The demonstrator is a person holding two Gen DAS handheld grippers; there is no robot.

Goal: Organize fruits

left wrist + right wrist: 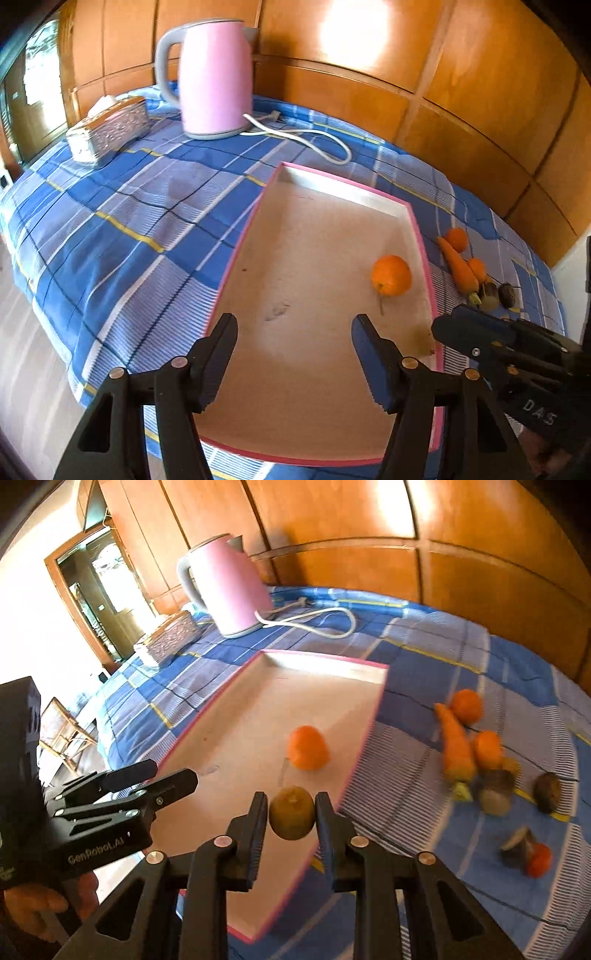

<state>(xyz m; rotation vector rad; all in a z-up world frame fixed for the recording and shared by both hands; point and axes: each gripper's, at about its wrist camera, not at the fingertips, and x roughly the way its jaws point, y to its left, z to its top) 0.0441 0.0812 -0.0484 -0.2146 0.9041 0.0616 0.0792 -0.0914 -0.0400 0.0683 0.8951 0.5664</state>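
A pink-rimmed tray lies on the blue plaid cloth. One orange sits inside it near the right rim. My right gripper is shut on a brown kiwi and holds it above the tray's near right edge. My left gripper is open and empty over the tray's near end. Right of the tray lie a carrot, oranges, and dark mushrooms.
A pink kettle with a white cord stands at the back. A silver tissue box sits back left. Wooden panelling closes the back. The table edge drops off at the left.
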